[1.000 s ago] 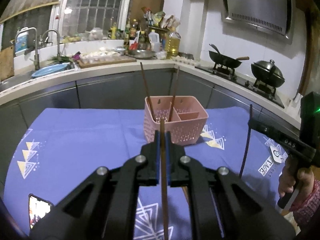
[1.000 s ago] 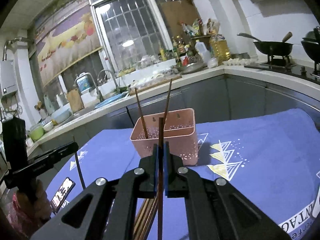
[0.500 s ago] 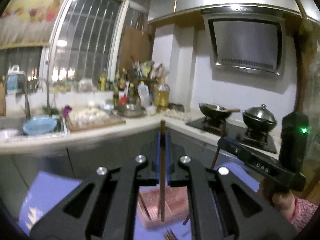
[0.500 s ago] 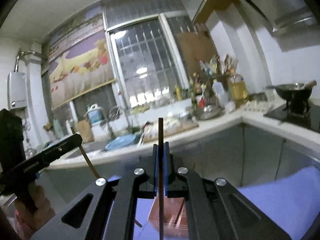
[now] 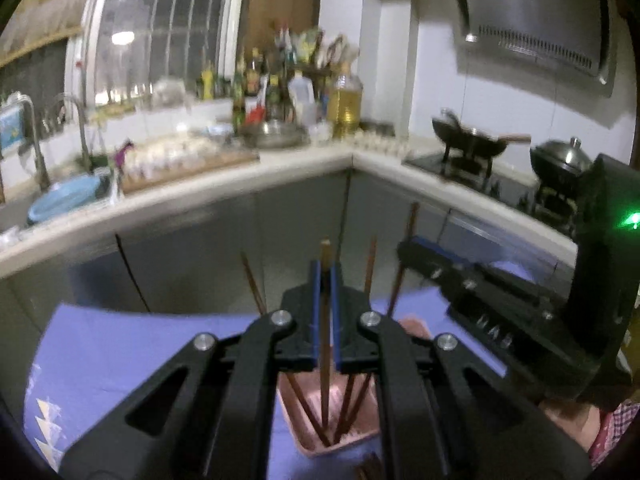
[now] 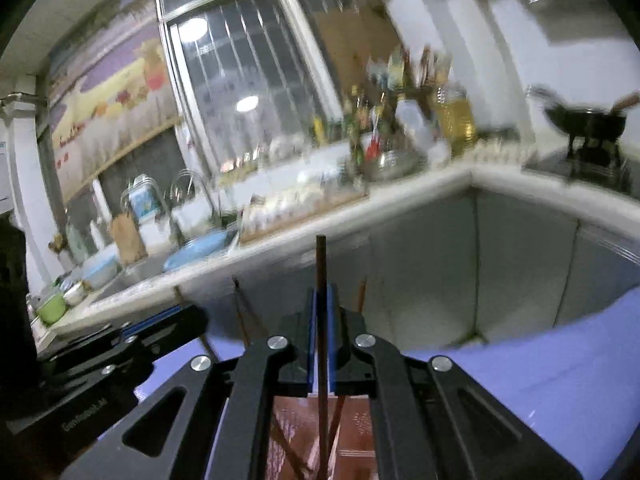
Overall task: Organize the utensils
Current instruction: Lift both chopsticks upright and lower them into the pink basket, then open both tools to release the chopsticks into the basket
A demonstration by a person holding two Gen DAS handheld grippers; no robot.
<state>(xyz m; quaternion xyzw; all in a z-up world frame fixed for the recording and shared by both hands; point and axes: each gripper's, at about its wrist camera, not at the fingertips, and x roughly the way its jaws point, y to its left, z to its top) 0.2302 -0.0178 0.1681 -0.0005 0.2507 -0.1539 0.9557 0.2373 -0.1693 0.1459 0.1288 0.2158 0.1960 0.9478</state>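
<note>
Upright, chopstick in left tongs.

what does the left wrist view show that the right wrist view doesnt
Only the left wrist view shows the range hood, the lidded pot on the stove, and the right gripper holding a chopstick.

Only the right wrist view shows the fruit mural, the green bowl by the sink, and the left gripper from the side.

Both show a chopstick clamped in their own closed fingers above the pink basket, the blue tablecloth, the wok and the oil bottle.
</note>
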